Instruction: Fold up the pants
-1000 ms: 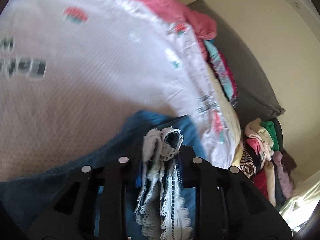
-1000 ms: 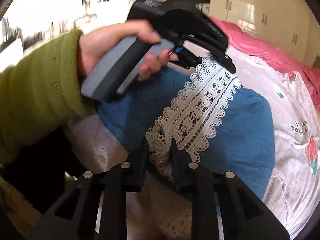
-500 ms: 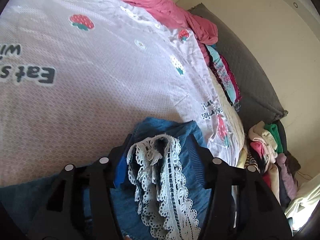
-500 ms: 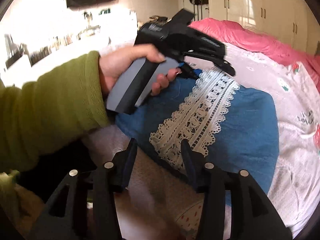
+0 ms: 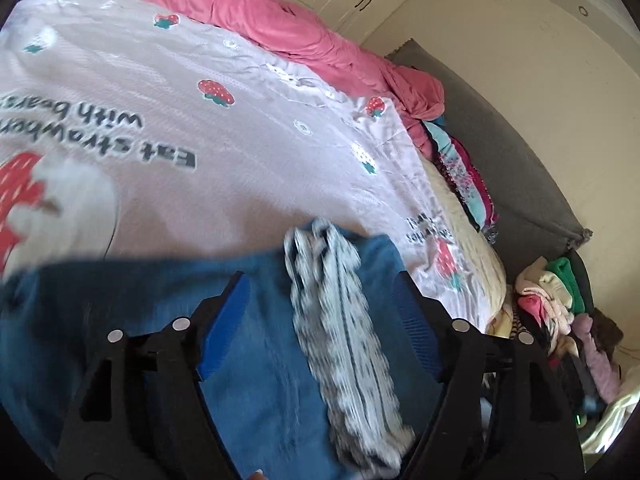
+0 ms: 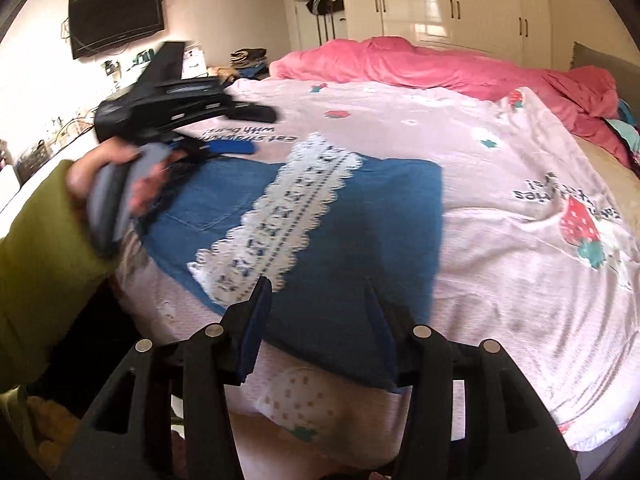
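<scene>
Blue pants (image 6: 372, 220) with a white lace strip (image 6: 280, 216) lie folded flat on the pink strawberry blanket (image 6: 500, 240). My right gripper (image 6: 318, 312) is open just above the fold's near edge and touches nothing. A hand in a green sleeve (image 6: 40, 240) holds my left gripper (image 6: 256, 130) over the fold's far left corner. In the left wrist view the left gripper (image 5: 320, 312) has its jaws opening wide. The blue pants (image 5: 260, 380) and lace strip (image 5: 344, 340) lie blurred below them, and the pads do not press on the cloth.
A crumpled pink duvet (image 6: 420, 64) lies across the far side of the bed. Stacked clothes (image 5: 464, 176) sit at the bed's edge against a grey headboard (image 5: 520, 184). A clothes pile (image 5: 552, 300) lies beside the bed. A wall TV (image 6: 116, 18) and white wardrobes (image 6: 452, 4) stand beyond.
Both grippers let go of the lace edge and opened. They drew back and up from the pants, which now lie flat on the blanket.
</scene>
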The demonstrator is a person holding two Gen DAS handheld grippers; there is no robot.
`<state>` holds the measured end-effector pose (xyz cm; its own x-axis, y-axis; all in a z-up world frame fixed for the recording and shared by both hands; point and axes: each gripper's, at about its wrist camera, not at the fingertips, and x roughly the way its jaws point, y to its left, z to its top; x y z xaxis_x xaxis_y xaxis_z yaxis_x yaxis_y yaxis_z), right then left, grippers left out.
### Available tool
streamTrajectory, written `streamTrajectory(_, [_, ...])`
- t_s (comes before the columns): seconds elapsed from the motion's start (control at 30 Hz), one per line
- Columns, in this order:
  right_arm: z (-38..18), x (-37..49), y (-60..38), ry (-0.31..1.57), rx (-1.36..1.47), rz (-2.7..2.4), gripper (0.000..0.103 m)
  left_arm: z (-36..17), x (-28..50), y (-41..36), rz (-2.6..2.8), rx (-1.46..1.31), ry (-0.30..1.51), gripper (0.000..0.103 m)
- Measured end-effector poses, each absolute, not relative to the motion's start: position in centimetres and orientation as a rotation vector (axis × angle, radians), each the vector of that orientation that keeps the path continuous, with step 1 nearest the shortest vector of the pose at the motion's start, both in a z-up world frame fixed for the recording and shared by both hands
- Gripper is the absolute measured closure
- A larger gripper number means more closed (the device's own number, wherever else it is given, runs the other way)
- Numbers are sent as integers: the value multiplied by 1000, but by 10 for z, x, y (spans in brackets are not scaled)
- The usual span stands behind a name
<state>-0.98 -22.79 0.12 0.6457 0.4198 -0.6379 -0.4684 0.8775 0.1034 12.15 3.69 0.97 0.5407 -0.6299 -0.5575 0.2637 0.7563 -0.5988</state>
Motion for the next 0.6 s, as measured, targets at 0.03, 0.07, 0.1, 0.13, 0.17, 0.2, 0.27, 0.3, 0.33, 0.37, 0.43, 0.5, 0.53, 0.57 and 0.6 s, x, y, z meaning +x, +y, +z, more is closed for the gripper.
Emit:
streamTrajectory(0.03, [-1,-8,-232,715,-65,496,56,11,111,38,-544,-478,838,37])
streamTrajectory(0.07, [-2,-6,-235,723,-57,488,56,11,101,39,-530,-471,834,37])
streamTrajectory(0.1, [-3,-6,-238,730,-47,478,55,10,89,39,-520,-463,831,36])
streamTrajectory(0.13, [-5,-4,-241,740,-31,480,55,8,81,38,-517,-459,836,37])
streamTrajectory(0.17, [-7,-2,-242,747,-24,485,55,5,72,38,-512,-460,845,37])
streamTrajectory(0.2, [-9,-1,-243,758,-28,477,55,3,67,38,-508,-464,854,37])
streamTrajectory(0.27, [-15,2,-243,786,-51,460,55,-4,54,35,-512,-472,885,37])
streamTrajectory(0.3, [-19,4,-242,803,-66,445,55,-7,47,32,-526,-472,905,38])
streamTrajectory(0.33, [-25,6,-242,827,-87,426,55,-10,44,29,-539,-467,918,40])
streamTrajectory(0.37, [-30,7,-242,839,-101,420,55,-12,40,25,-549,-460,934,46])
streamTrajectory(0.43, [-35,8,-244,837,-103,417,55,-16,33,20,-564,-462,960,49])
streamTrajectory(0.5, [-36,9,-248,842,-80,421,55,-21,28,10,-604,-473,992,50])
streamTrajectory(0.53, [-36,10,-250,846,-66,420,55,-23,26,6,-617,-478,1001,50])
streamTrajectory(0.57, [-37,11,-254,852,-44,427,55,-25,25,3,-627,-488,1013,50])
streamTrajectory(0.6, [-36,11,-257,851,-27,433,55,-28,26,-2,-636,-496,1028,50])
